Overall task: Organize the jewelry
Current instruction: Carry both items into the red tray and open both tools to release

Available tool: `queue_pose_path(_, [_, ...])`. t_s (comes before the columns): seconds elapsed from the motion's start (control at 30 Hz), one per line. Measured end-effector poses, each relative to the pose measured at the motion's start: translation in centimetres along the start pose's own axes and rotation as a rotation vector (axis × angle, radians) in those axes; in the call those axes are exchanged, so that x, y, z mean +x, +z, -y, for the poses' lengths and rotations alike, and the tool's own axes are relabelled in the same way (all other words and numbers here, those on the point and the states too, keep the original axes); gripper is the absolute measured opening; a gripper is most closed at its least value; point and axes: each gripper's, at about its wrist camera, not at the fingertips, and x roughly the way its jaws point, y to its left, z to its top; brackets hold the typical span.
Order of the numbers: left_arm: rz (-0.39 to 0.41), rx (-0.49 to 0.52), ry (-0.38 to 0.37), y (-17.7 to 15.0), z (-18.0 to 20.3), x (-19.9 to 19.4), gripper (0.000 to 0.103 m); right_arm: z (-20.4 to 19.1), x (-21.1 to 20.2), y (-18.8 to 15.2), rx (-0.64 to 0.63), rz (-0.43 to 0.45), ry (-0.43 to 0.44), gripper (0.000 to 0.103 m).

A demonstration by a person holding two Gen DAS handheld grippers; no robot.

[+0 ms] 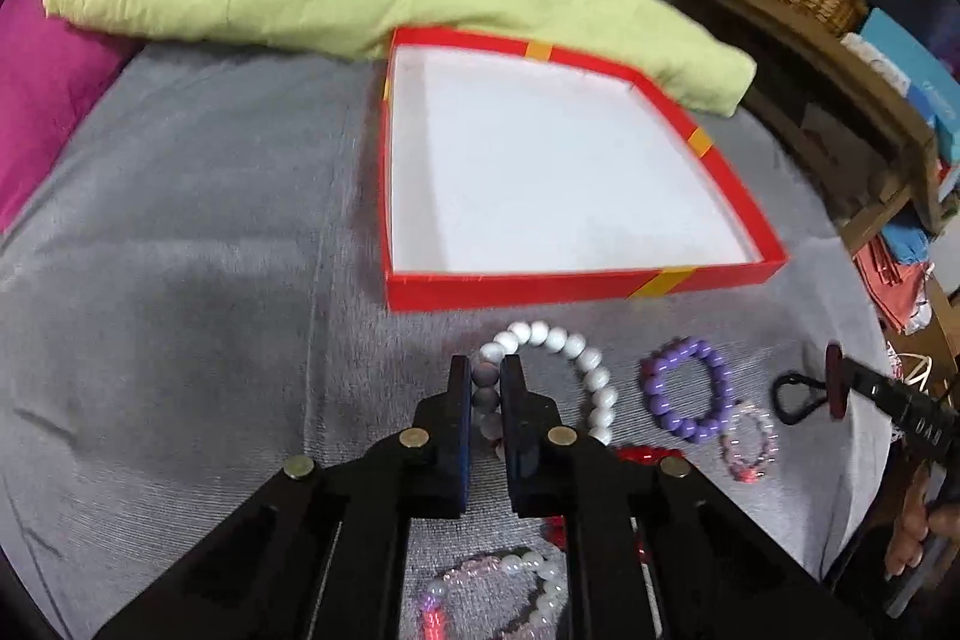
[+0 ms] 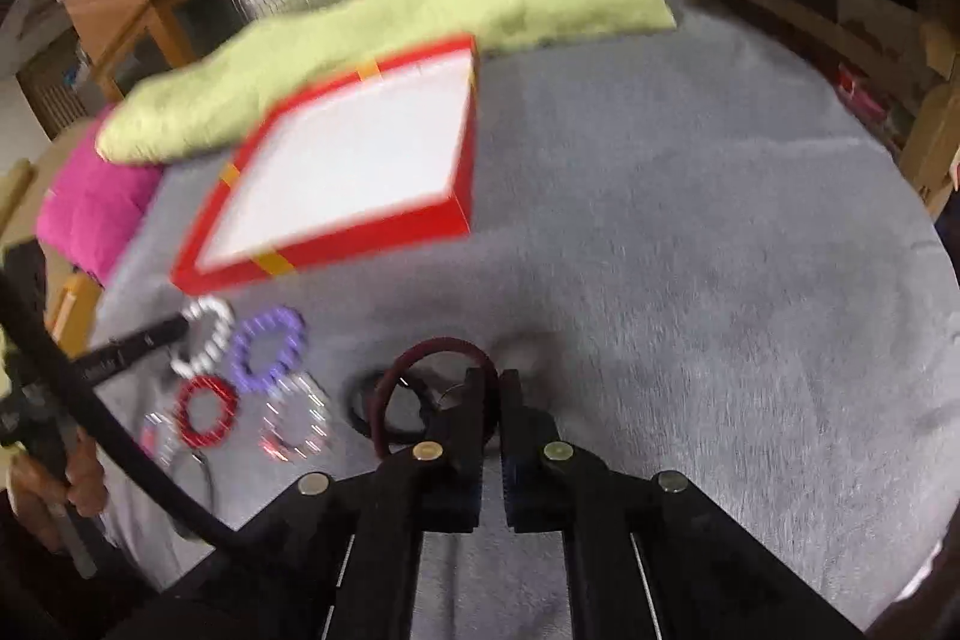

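The white bead bracelet [image 1: 564,370] lies on the grey bed cover [image 1: 210,220], just below the near wall of the open red box [image 1: 540,289], at about six o'clock from it. It looks light and limp, a string of hard, glossy round beads that will probably roll and slip under flat pads, so the safest hold is across the strand with a bead seated squarely between the pads, not on a bead's curved edge. The left tongs [image 1: 485,370] are drawn nearly together around the bracelet's left run of beads, which sit in the narrow gap; they appear to be pinching it. The purple bracelet [image 1: 687,388] lies at three o'clock from the white one, apart from it, with a small pink one [image 1: 750,445] further toward four o'clock. In the right wrist view the right tongs [image 2: 491,388] are almost pressed together on a dark maroon ring bracelet [image 2: 420,349], stiff enough by the look of it to stand upright from the grip, beside a black ring [image 2: 366,415] on the cover at nine o'clock.
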Motion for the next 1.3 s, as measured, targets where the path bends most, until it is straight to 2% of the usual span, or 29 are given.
queue_pose_path(0.2, [0.132, 0.043, -0.045, 0.9, 1.2, -4.0, 0.009, -0.7, -2.2, 1.8, 0.035, 0.163, 0.137, 0.005])
queue_pose_path(0.4, [0.196, 0.08, -0.053, 4.0, 2.7, -5.4, 0.009, -2.0, -0.6, 5.1, 0.074, 0.212, 0.263, 0.005])
queue_pose_path(0.5, [0.192, 0.074, -0.039, 5.8, 3.2, -4.4, 0.009, -3.4, 1.2, 7.0, 0.066, 0.213, 0.264, 0.005])
queue_pose_path(0.63, [0.177, 0.057, -0.032, 7.6, 3.1, -1.9, 0.009, -4.9, 5.2, 9.1, 0.074, 0.153, 0.249, 0.005])
queue_pose_path(0.9, [0.09, 0.07, 0.004, 7.2, 2.4, 2.4, 0.009, -6.4, 10.6, 10.5, 0.043, 0.052, 0.199, 0.008])
queue_pose_path(0.97, [0.074, 0.064, 0.003, 7.2, 2.2, 2.9, 0.01, -6.5, 10.8, 10.8, 0.04, 0.046, 0.192, 0.008])
queue_pose_path(1.03, [0.057, 0.042, -0.012, 7.2, 1.7, 3.1, 0.012, -6.3, 10.6, 10.8, 0.043, 0.046, 0.176, 0.016])
queue_pose_path(1.07, [0.057, 0.032, -0.011, 7.2, 1.5, 2.9, 0.015, -6.0, 10.4, 10.8, 0.051, 0.051, 0.18, 0.022])
queue_pose_path(1.13, [0.062, 0.02, 0.0, 7.0, 1.2, 2.7, 0.027, -5.6, 9.8, 10.8, 0.071, 0.067, 0.188, 0.028])
queue_pose_path(1.17, [0.068, 0.016, 0.007, 6.9, 1.1, 2.4, 0.034, -5.3, 9.4, 10.8, 0.081, 0.078, 0.19, 0.03])
queue_pose_path(1.3, [0.083, 0.02, 0.023, 6.5, 1.0, 1.2, 0.036, -4.8, 7.4, 10.7, 0.082, 0.12, 0.185, 0.03])
